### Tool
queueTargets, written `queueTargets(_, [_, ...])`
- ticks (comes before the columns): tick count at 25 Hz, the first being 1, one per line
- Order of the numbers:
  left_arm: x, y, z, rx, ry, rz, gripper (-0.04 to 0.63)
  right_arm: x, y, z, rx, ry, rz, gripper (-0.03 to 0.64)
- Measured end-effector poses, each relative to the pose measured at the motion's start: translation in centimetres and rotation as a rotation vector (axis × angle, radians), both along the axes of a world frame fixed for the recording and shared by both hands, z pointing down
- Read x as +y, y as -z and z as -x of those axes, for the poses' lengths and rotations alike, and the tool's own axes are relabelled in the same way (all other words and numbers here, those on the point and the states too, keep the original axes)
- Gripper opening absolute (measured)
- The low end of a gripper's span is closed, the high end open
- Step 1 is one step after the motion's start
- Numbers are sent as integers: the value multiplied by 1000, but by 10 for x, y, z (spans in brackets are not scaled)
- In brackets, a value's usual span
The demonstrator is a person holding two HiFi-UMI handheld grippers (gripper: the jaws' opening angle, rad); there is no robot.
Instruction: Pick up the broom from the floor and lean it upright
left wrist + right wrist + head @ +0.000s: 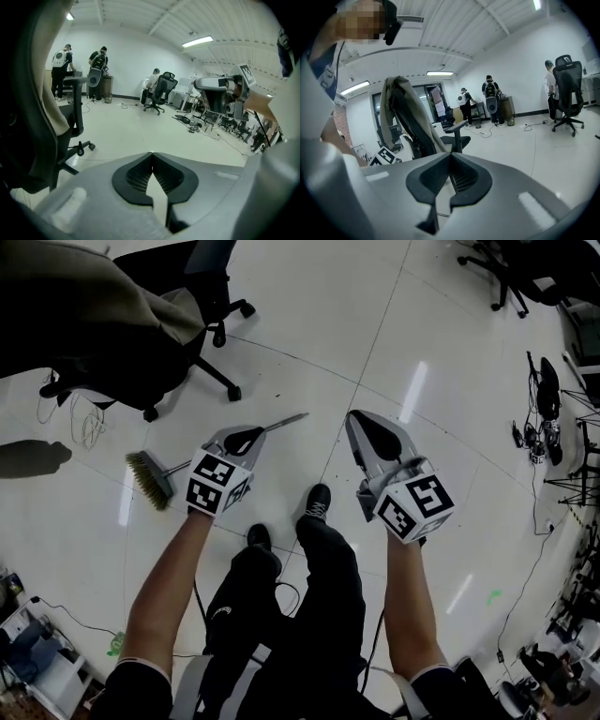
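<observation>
The broom [150,479] lies flat on the white floor in the head view. Its bristle head is at the left, and the thin handle [285,421] runs up and to the right. My left gripper [251,435] hangs over the middle of the handle, jaws shut with nothing between them; from above I cannot tell whether it touches the handle. My right gripper [362,420] is to the right of the handle's tip, apart from it, also shut and empty. In the left gripper view the left gripper [151,155] shows its tips together, and the right gripper [450,156] does too in its own view. Neither gripper view shows the broom clearly.
A black office chair [141,343] draped with an olive coat stands just behind the broom at the left. The person's shoes [317,501] are below the grippers. Cables and stands [542,427] line the right side. Other chairs [160,91] and people [60,70] are far off.
</observation>
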State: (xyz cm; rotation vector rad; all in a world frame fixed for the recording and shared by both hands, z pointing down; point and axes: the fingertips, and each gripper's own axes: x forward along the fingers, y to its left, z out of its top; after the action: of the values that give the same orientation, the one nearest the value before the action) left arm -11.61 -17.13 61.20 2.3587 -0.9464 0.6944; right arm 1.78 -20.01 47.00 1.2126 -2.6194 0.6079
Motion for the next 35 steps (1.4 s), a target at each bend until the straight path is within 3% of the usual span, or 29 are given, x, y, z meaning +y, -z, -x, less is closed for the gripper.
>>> queueTargets(10, [-24,-212,-36,-62,-113,90,65,-47,-157,-13,81,67,-14,3])
queueTargets(20, [-37,-390,-54,-161,-235,129,136,-72,-265,-20,107,110,-34,3])
queueTargets(26, [-44,-460,-57,-211,-270,160,152,-71,-317,-35,105,85,-10,3])
queueTargets(35, [-42,-518,-58,-343,-334,179,164,-63,-347,-44,86,52,9,3])
